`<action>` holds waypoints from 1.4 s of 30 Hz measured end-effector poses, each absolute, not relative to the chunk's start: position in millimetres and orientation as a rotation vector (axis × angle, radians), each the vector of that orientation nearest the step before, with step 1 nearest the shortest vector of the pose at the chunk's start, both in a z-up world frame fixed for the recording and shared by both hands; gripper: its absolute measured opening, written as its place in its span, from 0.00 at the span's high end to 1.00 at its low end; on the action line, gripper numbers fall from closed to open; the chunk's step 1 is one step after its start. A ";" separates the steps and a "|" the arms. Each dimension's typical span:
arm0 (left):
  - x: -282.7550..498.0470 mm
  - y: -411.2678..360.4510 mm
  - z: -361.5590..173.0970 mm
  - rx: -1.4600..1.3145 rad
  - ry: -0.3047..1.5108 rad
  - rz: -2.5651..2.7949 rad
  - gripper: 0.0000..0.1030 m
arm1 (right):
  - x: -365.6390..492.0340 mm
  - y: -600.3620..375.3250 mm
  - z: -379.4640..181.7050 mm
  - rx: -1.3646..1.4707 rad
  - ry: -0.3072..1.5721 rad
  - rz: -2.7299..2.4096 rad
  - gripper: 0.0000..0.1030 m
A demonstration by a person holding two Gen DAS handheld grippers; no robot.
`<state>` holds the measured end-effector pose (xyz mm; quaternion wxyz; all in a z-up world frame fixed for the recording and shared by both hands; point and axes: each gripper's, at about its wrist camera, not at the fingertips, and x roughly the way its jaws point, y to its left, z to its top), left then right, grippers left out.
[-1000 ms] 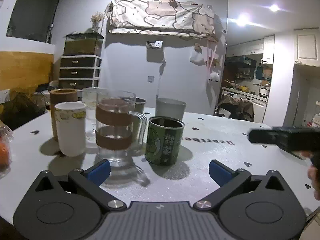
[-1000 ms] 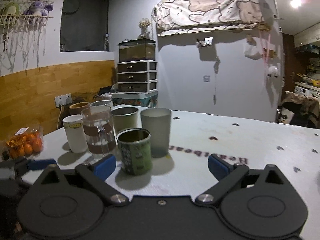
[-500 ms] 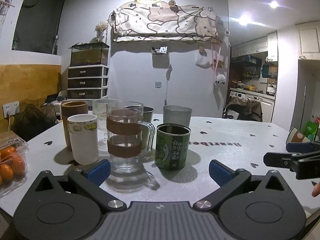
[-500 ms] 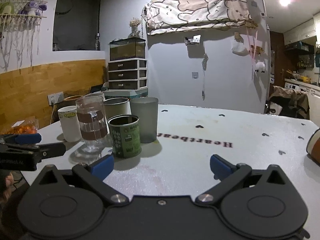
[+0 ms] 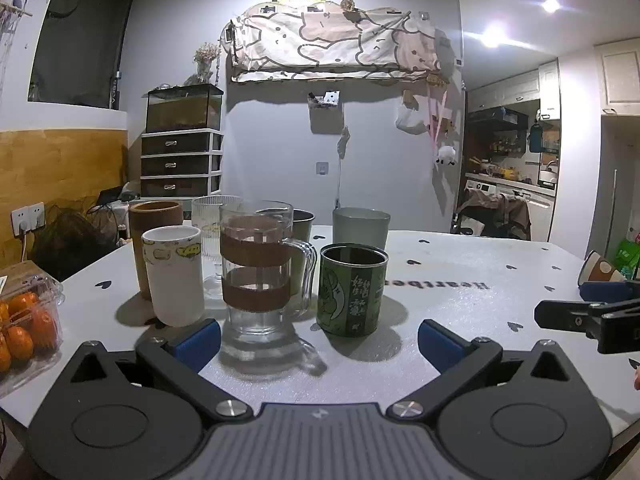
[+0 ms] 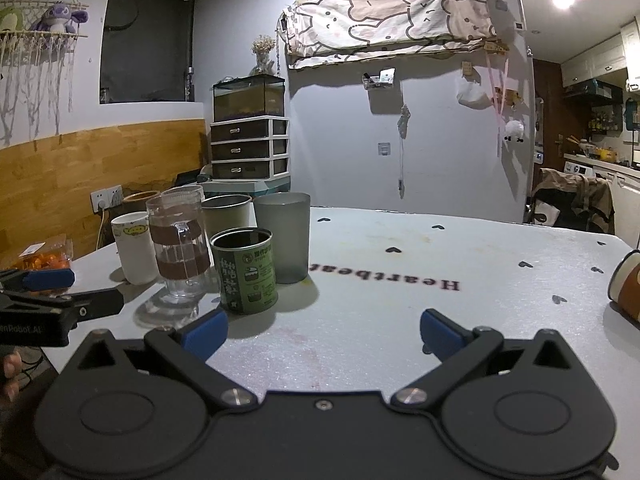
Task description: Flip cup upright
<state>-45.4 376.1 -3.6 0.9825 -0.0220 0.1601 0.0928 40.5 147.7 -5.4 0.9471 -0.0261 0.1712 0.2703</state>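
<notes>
Brown paper cup (image 6: 626, 285) on its side

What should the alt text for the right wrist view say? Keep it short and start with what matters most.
An open right claw hovers over a white table, with a brown paper cup lying on its side at the far right edge. At left, a group of upright cups stands behind a green tin, and the left claw reaches in from the left.
</notes>
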 end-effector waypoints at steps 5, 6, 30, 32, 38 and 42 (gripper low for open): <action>-45.0 376.4 -4.2 -0.040 0.328 0.186 0.00 | 40.2 148.0 -6.3 -0.052 0.349 0.550 0.00; -45.0 376.5 -4.4 -0.040 0.329 0.186 0.00 | 40.4 148.6 -6.6 -0.054 0.350 0.550 0.00; -43.7 376.2 -6.2 -0.043 0.335 0.183 0.00 | 41.4 150.7 -7.7 -0.055 0.356 0.553 0.00; -43.5 376.2 -7.4 -0.044 0.337 0.184 0.00 | 41.4 150.7 -7.7 -0.055 0.356 0.554 0.00; -43.5 376.0 -7.2 -0.044 0.337 0.184 0.00 | 41.4 150.7 -7.5 -0.055 0.357 0.553 0.00; -43.6 376.0 -6.8 -0.043 0.336 0.183 0.00 | 40.9 151.5 -8.6 -0.056 0.356 0.553 0.00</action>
